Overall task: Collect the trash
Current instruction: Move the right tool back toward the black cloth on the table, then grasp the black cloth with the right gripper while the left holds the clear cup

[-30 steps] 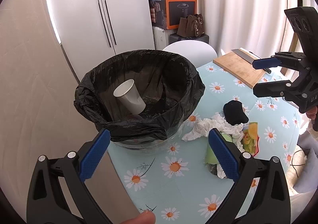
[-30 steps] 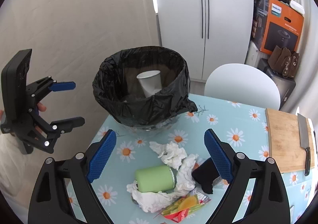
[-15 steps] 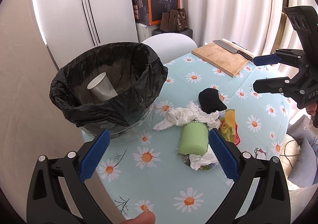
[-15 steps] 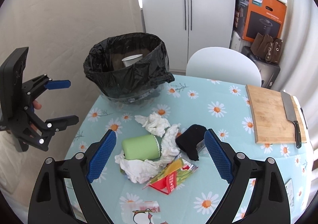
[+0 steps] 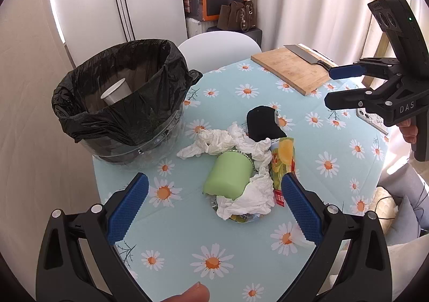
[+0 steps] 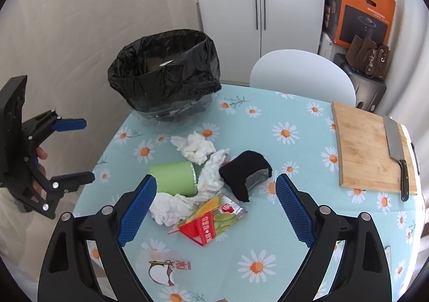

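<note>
A bin lined with a black bag [image 5: 120, 109] [image 6: 163, 71] stands at the table's far left and holds a white paper cup [image 5: 116, 91]. A trash pile lies mid-table: a green cup [image 5: 228, 176] [image 6: 173, 177] on its side, crumpled white tissues [image 5: 214, 141] [image 6: 195, 148], a black sock [image 5: 261, 121] [image 6: 245, 170] and a red-yellow snack wrapper [image 5: 284, 160] [image 6: 211, 220]. My left gripper [image 5: 214, 208] is open and empty, above the table before the pile. My right gripper [image 6: 217, 208] is open and empty, above the wrapper.
A wooden cutting board [image 6: 367, 152] [image 5: 292, 69] with a cleaver [image 6: 395, 146] lies at the table's right. A clear printed wrapper [image 6: 163, 267] lies near the front edge. A white chair [image 6: 300, 74] stands behind the table. A phone [image 5: 371, 119] lies by the right edge.
Both grippers have pulled back and up from the bin, so the bin looks smaller and the trash pile sits nearer the middle of both views. Both stayed open.
</note>
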